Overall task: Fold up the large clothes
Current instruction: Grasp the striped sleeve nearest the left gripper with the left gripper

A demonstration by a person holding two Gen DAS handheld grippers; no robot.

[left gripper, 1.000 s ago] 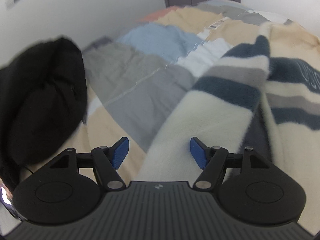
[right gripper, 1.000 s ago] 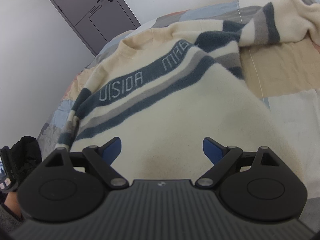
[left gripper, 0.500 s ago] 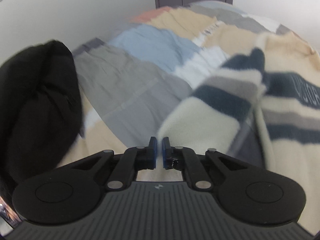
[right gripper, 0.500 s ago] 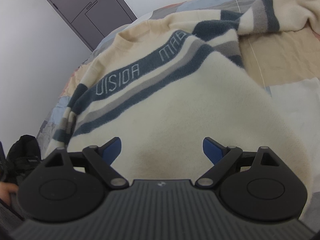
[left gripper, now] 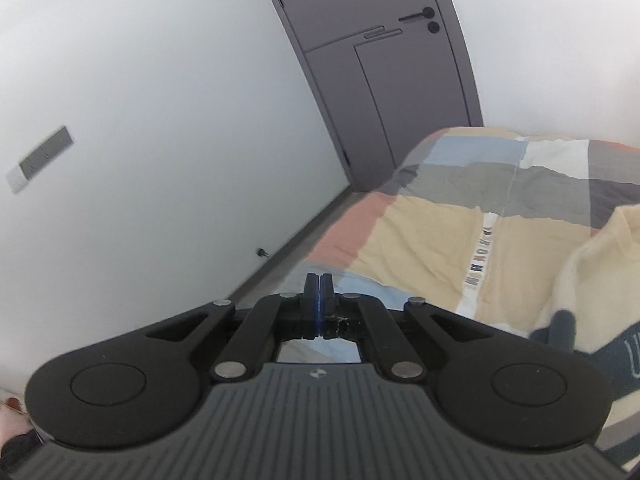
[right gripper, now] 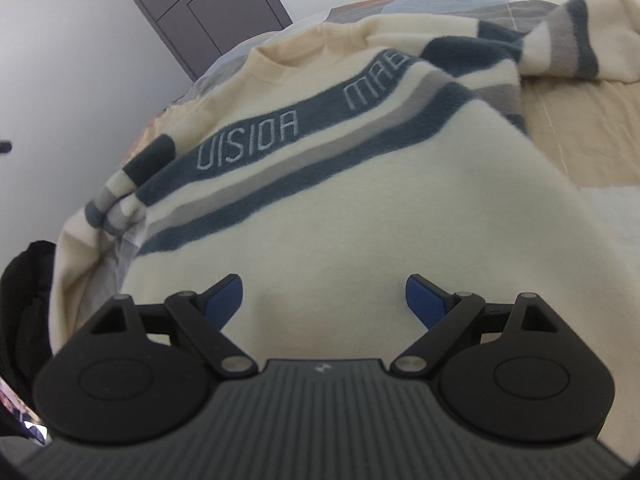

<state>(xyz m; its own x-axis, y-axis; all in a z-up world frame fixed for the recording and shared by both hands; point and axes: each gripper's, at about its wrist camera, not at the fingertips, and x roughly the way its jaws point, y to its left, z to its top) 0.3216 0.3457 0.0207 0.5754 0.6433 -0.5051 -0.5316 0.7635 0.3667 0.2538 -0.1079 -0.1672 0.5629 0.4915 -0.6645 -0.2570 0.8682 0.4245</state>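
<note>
1. The left gripper (left gripper: 319,286) has its two blue pads pressed flat together, fully closed, with no cloth seen between them; it points toward the 12 o'clock part of its view, at the strip of floor between the white wall (left gripper: 160,120) and the bed.
2. The right gripper (right gripper: 323,300) stands wide apart, its blue pads well separated and holding nothing; cream fabric lies below the gap, and whether the pads touch it cannot be told.
3. The sweater (right gripper: 360,220), cream with dark blue and grey stripes, lies spread on the patchwork bedcover (right gripper: 580,132), filling the centre of the right wrist view.
4. Its chest band, lettered "VISION", runs from 8 o'clock to 1 o'clock in that view; the neckline sits at about 12 o'clock, so the body's long axis runs from the gripper away toward the collar.
5. One striped sleeve (right gripper: 560,36) stretches off toward 2 o'clock; the other bunches at 9 o'clock by the band's end.
6. In the left wrist view only an edge of the sweater shows, at 4 o'clock.
7. A grey door (left gripper: 392,80) stands at 12 o'clock behind the bed.
8. A black bundle (right gripper: 24,300) sits at 9 o'clock in the right view.
</note>
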